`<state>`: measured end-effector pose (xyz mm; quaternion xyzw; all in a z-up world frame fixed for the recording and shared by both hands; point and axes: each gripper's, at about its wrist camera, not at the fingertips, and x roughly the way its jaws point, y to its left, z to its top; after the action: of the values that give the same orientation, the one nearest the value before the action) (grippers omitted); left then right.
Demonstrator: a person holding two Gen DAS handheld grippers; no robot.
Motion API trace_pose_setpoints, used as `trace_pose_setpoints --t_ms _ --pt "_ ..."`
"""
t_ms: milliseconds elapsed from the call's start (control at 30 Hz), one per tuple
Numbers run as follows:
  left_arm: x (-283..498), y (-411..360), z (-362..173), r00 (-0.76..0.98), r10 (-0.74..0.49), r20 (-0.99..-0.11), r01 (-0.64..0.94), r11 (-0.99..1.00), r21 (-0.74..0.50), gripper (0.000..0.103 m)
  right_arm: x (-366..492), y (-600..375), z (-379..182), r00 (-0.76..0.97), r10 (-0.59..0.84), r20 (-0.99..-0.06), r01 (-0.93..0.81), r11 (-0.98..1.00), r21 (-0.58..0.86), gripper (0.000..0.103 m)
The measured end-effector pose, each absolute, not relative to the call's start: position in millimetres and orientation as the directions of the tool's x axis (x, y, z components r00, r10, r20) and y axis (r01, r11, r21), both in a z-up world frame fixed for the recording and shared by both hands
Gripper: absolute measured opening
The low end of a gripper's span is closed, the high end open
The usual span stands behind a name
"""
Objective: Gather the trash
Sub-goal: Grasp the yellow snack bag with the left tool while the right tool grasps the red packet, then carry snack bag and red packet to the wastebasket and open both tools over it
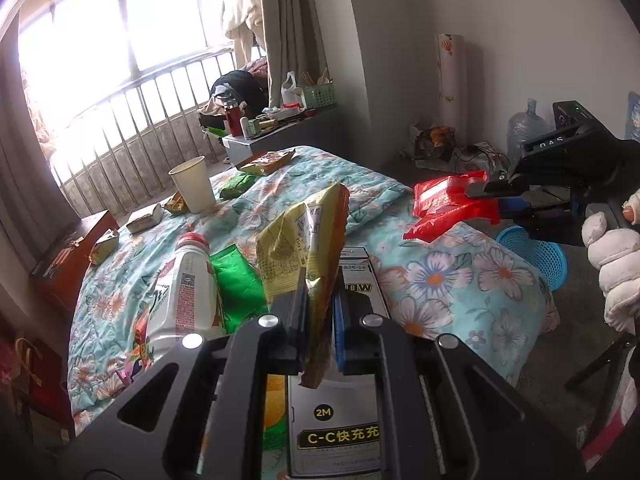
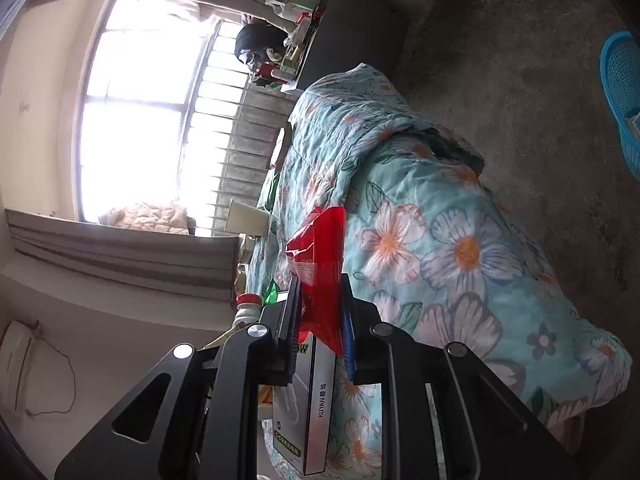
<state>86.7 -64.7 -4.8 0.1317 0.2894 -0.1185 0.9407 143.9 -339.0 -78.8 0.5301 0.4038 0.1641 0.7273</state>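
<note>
My left gripper point(image 1: 320, 300) is shut on a crumpled yellow snack wrapper point(image 1: 304, 236), held up above the floral quilt point(image 1: 440, 280). My right gripper point(image 2: 320, 312) is shut on a red plastic wrapper point(image 2: 320, 256); in the left wrist view that right gripper point(image 1: 486, 196) holds the red plastic wrapper point(image 1: 444, 208) over the quilt's right edge, with a white-gloved hand point(image 1: 616, 256) behind it. A blue mesh basket point(image 1: 536, 252) stands on the floor just beyond; the blue mesh basket point(image 2: 624, 96) also shows at the right wrist view's edge.
On the quilt lie a white drink bottle point(image 1: 180, 292), a green wrapper point(image 1: 236, 284), a cable box point(image 1: 340, 420), a paper cup point(image 1: 192, 184) and several small wrappers point(image 1: 264, 162). A cluttered low shelf point(image 1: 272, 120) stands by the barred window. A water jug point(image 1: 526, 128) sits on the floor.
</note>
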Motion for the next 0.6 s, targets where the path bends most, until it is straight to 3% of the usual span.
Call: trace_pose_setpoints --t_ms 600 --pt "39 -73 51 0.897 -0.175 -0.406 0.288 0.928 0.235 0.008 98 -345 -61 0.689 0.660 -0.301 0.117 0.308 0.944 0.018"
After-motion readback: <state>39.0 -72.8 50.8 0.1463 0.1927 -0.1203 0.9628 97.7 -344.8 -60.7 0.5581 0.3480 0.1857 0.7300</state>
